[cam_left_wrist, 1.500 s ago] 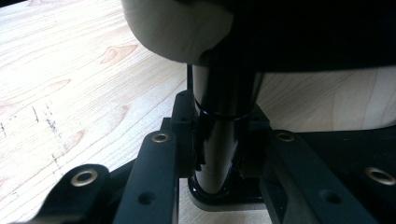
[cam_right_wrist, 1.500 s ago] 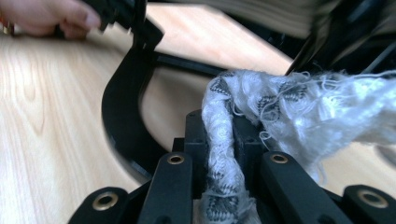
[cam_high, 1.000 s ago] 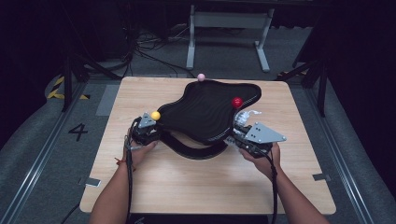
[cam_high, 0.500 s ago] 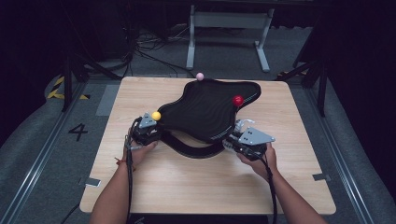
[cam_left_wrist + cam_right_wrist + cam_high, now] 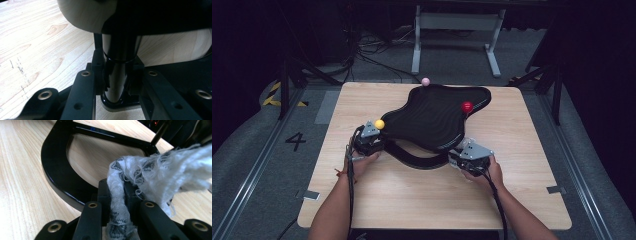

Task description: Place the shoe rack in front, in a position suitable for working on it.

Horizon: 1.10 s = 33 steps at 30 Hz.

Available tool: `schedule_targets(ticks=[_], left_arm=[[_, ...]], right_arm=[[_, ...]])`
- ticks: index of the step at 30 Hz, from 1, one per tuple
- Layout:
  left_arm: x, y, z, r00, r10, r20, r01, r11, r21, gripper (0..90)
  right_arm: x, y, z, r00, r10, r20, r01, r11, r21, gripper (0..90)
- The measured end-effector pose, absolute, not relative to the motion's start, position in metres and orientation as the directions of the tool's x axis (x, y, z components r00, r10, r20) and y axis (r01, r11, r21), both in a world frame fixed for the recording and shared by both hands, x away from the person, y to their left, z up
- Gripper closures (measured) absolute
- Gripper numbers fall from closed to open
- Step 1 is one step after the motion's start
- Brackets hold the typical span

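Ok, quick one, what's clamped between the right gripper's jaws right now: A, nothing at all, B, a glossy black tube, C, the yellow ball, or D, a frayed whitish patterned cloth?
D: in the right gripper view the right gripper has its jaws pressed on a bunched, frayed whitish cloth with a dark pattern, with the black frame lying on the table beyond it.

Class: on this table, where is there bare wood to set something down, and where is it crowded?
Bare wood: the near strip of the table between the forearms, the left edge, and the right side beyond the right gripper. Crowded: the middle and far side, under the black stand, which both the right and the left gripper hold.
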State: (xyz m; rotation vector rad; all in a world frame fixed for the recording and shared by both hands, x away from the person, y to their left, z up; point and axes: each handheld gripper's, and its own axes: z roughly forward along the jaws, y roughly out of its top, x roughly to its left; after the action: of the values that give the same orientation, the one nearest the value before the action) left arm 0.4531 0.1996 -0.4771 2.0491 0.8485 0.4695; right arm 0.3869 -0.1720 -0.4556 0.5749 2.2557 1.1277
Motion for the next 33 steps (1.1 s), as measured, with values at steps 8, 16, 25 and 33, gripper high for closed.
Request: schedule_targets(ticks=[8, 16, 25, 33], left_arm=[[0.453, 0.200, -0.477, 0.705, 0.708, 0.028, 0.391, -0.421, 0.818, 74.1], [0.453, 0.199, -0.477, 0.706, 0.708, 0.027, 0.395, -0.424, 0.815, 74.1], [0.453, 0.198, -0.477, 0.708, 0.706, 0.020, 0.393, -0.417, 0.819, 74.1], [0.453, 0.199, -0.477, 0.713, 0.701, 0.024, 0.388, -0.423, 0.819, 74.1]], right_arm=[[0.387, -0.173, -0.453, -0.748, 0.595, -0.296, 0.120, 0.559, 0.820, 79.0], [0.383, -0.183, -0.425, -0.731, 0.627, -0.271, 0.063, 0.458, 0.887, 78.8], [0.376, -0.192, -0.381, -0.687, 0.666, -0.291, -0.028, 0.376, 0.926, 78.7], [0.376, -0.192, -0.374, -0.687, 0.662, -0.300, -0.043, 0.374, 0.926, 78.4]])
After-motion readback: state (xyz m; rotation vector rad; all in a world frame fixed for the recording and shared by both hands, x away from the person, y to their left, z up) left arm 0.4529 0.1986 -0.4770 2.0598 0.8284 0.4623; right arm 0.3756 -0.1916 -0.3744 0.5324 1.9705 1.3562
